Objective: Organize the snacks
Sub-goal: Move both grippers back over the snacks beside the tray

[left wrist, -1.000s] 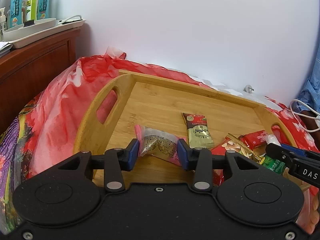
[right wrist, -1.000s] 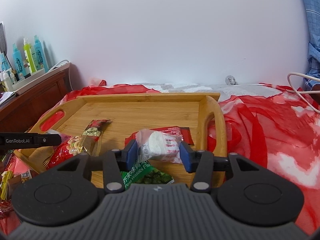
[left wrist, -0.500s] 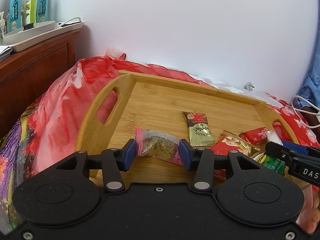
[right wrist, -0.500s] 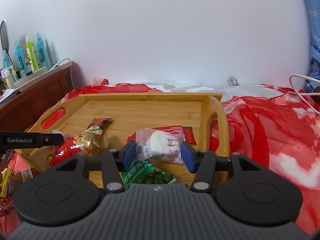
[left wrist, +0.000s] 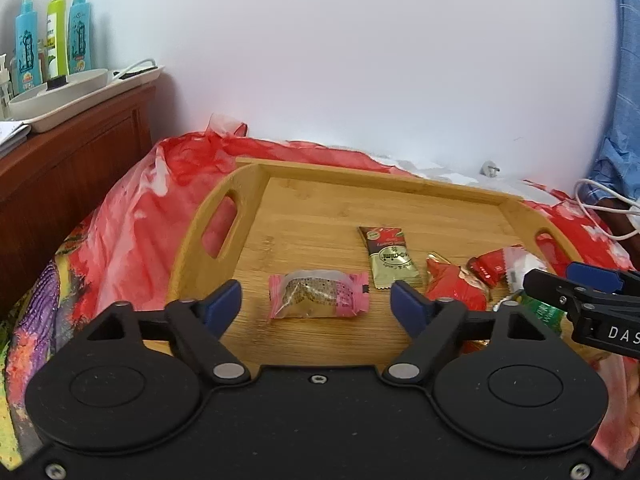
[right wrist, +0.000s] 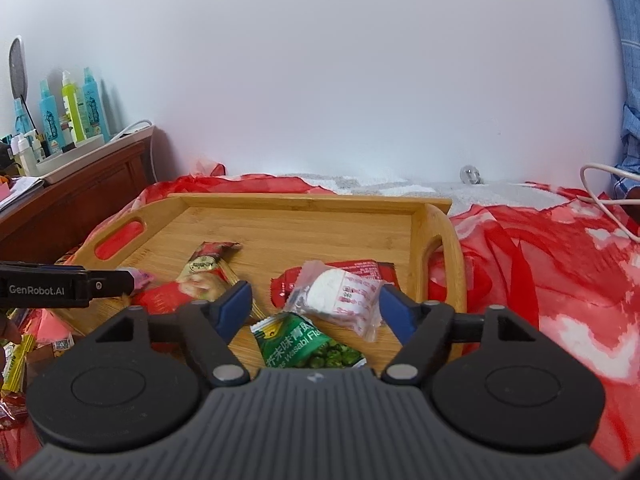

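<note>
Pink-wrapped snack (left wrist: 318, 295) lies flat on the floor of the wooden tray (left wrist: 360, 176), near its front edge, long axis running side to side, straight across the left gripper (left wrist: 316, 300). It sits between the blue pads with clear wood showing on both sides, so nothing is pressing on it; the jaws are opening. Snack is dead ahead of that gripper and centred in the gap.

Right side: white-wrapped snack (right wrist: 340, 294) rests partly on a red packet (right wrist: 360, 270) at the tray's right end, just inside the handle cutout. Long axis tilted, running from upper left down to lower right in the wrist view. The right gripper (right wrist: 314, 308) has it between the pads; its jaws are opening too. The left pad is well clear, the right pad is close to the wrapper's crimped end (may be brushing it, hard to tell at this angle).

A green pea packet (right wrist: 308, 346) sits just in front, under the right gripper's nose. The gold sachet (left wrist: 390, 256) and red nut bag (left wrist: 456, 286) lie between the two grippers.

My read: both pieces are placed, so the next move is straight back and up. More loose snacks lie off the tray by the left gripper (right wrist: 12, 360), so left is nearer for the next pick.
</note>
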Demonstrator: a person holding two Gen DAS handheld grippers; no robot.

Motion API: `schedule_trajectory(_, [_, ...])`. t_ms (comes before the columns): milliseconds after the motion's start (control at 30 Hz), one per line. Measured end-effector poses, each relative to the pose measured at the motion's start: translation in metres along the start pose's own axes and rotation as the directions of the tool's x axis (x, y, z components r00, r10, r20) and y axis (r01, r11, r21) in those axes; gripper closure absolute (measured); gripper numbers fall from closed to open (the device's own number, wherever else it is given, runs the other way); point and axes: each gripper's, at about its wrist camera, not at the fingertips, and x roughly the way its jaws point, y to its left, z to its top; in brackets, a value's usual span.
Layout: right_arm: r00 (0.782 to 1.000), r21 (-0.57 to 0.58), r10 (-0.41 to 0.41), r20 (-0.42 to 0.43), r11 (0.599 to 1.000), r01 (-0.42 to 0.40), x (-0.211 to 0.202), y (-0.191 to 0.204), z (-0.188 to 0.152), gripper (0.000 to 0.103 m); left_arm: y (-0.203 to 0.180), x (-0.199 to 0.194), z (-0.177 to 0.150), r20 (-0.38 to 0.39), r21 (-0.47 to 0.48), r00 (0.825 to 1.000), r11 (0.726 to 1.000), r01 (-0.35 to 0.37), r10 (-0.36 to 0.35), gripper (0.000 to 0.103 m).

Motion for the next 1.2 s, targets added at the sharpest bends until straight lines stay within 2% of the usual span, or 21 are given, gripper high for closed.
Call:
schedule_trajectory(167, [1.0,0.002,0.012,0.017,1.0,-0.012,-0.013,0.008,-0.002,0.014,0.003,-0.021,-0.006,0.02,0.011,0.999,1.0,0.028,-0.028,0.009])
schedule_trajectory(267, [0.999,-0.007,0.024,0.023,1.0,-0.024,-0.022,0.017,-0.005,0.013,0.005,-0.035,-0.014,0.032,0.031,0.999,0.999,0.041,-0.042,0.007])
schedule_trajectory(433, [0.999,-0.032,0.035,0.03,0.999,-0.034,-0.04,0.033,-0.014,0.01,0.012,-0.063,-0.032,0.042,0.05,0.997,0.997,0.062,-0.064,0.004])
schedule_trajectory(700, [0.998,-0.068,0.052,0.042,0.996,-0.049,-0.069,0.063,-0.033,0.005,0.023,-0.092,-0.062,0.011,0.07,0.995,0.993,0.093,-0.094,0.004])
schedule_trajectory(900, [0.999,-0.042,0.025,0.037,0.999,-0.023,-0.084,0.078,-0.057,0.005,0.022,-0.108,-0.082,0.011,0.155,0.99,0.978,0.138,-0.141,0.029])
schedule_trajectory(1033, [0.999,-0.018,0.001,0.035,1.0,-0.001,-0.093,0.084,-0.071,0.005,0.021,-0.116,-0.093,0.007,0.185,0.987,0.97,0.156,-0.16,0.051])
schedule_trajectory(1067, [0.999,-0.016,-0.009,0.035,1.0,0.01,-0.094,0.085,-0.074,0.011,0.022,-0.119,-0.096,0.01,0.191,0.987,0.969,0.154,-0.158,0.06])
schedule_trajectory(1100, [0.999,-0.011,-0.017,0.03,1.0,0.017,-0.095,0.087,-0.077,0.017,0.023,-0.121,-0.098,0.015,0.199,0.989,0.969,0.144,-0.15,0.063])
schedule_trajectory(1133, [0.999,-0.006,-0.023,0.024,1.0,0.023,-0.096,0.088,-0.08,0.028,0.024,-0.122,-0.099,0.019,0.205,0.989,0.969,0.137,-0.144,0.069])
schedule_trajectory(1167, [0.999,0.003,-0.027,0.019,1.0,0.027,-0.097,0.089,-0.082,0.037,0.026,-0.124,-0.1,0.022,0.21,0.989,0.968,0.136,-0.144,0.072])
schedule_trajectory(1200, [0.999,0.015,-0.03,0.014,0.999,0.03,-0.098,0.089,-0.086,0.04,0.027,-0.125,-0.101,0.02,0.212,0.989,0.967,0.14,-0.147,0.072])
